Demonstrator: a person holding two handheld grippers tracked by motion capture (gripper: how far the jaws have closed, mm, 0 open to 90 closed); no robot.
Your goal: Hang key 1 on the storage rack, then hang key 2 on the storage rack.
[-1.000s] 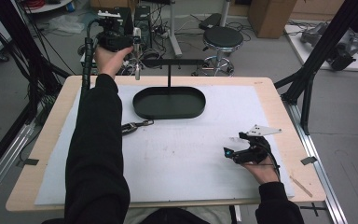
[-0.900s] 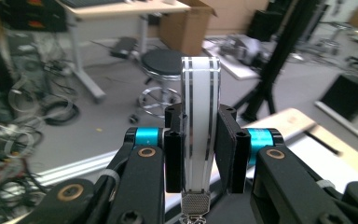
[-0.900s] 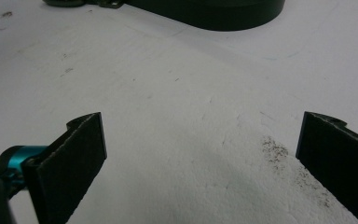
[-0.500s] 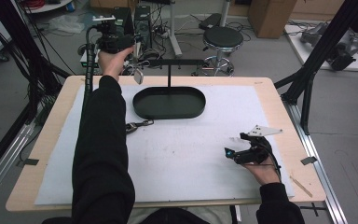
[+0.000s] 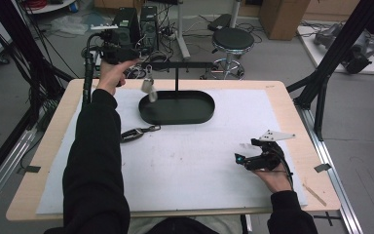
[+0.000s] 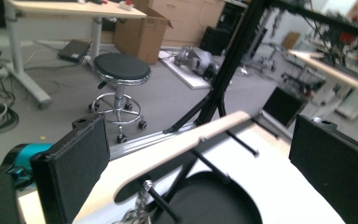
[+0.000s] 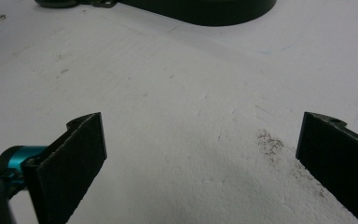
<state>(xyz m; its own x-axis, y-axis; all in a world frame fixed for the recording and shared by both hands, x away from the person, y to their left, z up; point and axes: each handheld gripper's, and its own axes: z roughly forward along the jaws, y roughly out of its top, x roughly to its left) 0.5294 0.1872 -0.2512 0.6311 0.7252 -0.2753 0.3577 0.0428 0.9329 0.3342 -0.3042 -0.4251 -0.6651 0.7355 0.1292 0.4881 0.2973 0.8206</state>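
Left tongs (image 5: 126, 56): held up at the far left corner of the tabletop (image 5: 292, 117), level with the left end of the stand's crossbar (image 5: 185, 64). The jaws have just been opening and now stand wide apart, nothing between them; in the left gripper view the pads frame the bar and the room beyond.

Keychain (image 5: 149, 87): silvery, hanging off the left end of the crossbar on a short chain, just beside the left tongs and free of them. It dangles above the left rim of the tray. The left gripper view shows its chain (image 6: 142, 198) at the bar, low in the picture; the rest is cut off.

Stand: thin black post rising from the back of the dark oval tray (image 5: 177, 116), crossbar on top running left to right.

Car key (image 5: 137, 133): black fob with a ring, flat on the white mat (image 5: 199, 165), just in front of the tray's left end, well apart from both tongs.

Right tongs (image 5: 243, 160): low over the mat near the right front of the tabletop, pointing left. Jaws wide apart, bare mat between them in the right gripper view, with a dark speckled smudge (image 7: 272, 144) near one pad.

Right hand (image 5: 272, 173): gripping the tool from behind, sleeve at the tabletop's front edge.
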